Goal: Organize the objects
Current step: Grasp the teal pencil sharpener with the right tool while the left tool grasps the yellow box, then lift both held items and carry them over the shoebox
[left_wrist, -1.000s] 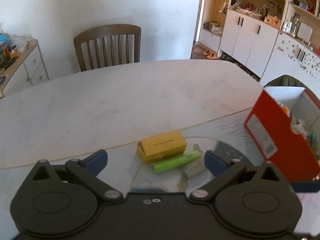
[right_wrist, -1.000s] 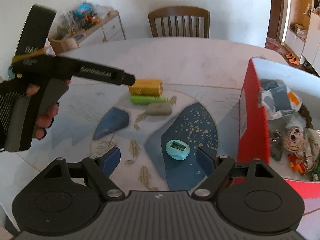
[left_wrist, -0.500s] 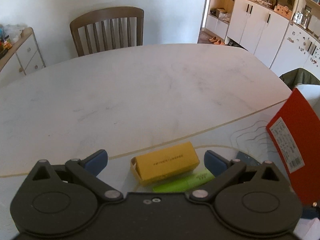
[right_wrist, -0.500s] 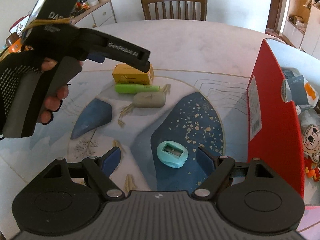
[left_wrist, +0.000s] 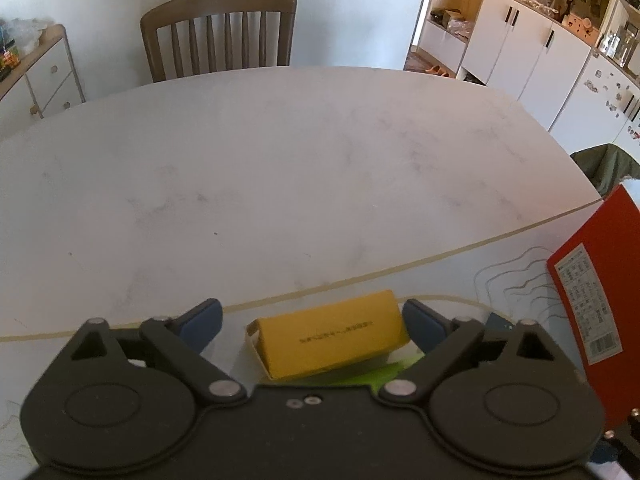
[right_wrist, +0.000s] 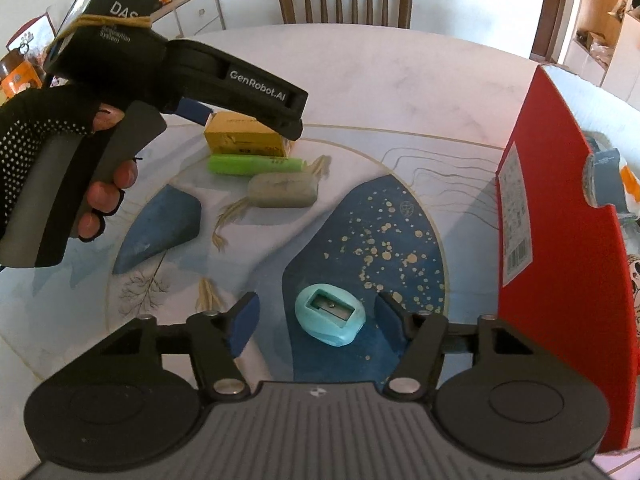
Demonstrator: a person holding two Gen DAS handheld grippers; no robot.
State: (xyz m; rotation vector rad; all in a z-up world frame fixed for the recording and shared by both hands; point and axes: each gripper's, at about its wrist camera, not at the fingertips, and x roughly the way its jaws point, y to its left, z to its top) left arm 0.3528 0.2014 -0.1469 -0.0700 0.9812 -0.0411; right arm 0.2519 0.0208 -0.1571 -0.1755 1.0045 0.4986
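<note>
Yellow box (left_wrist: 328,336) lies on the patterned mat between the left gripper's (left_wrist: 310,316) wide-spread blue pads, its print too blurred to read; the right gripper (right_wrist: 316,314), equally wide, flanks a teal sharpener (right_wrist: 330,314); the left tool's arm reads "GenRobot.AI"; a labelled red box (right_wrist: 560,240) stands rightward.

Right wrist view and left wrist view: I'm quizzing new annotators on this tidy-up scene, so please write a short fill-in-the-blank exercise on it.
1. The left gripper is open around the ____ box.
2. The right gripper is open around a teal pencil ____.
3. The green highlighter lies between the box and the grey ____.
4. The tall storage box on the right is ____.

Missing words: yellow; sharpener; eraser; red
</note>
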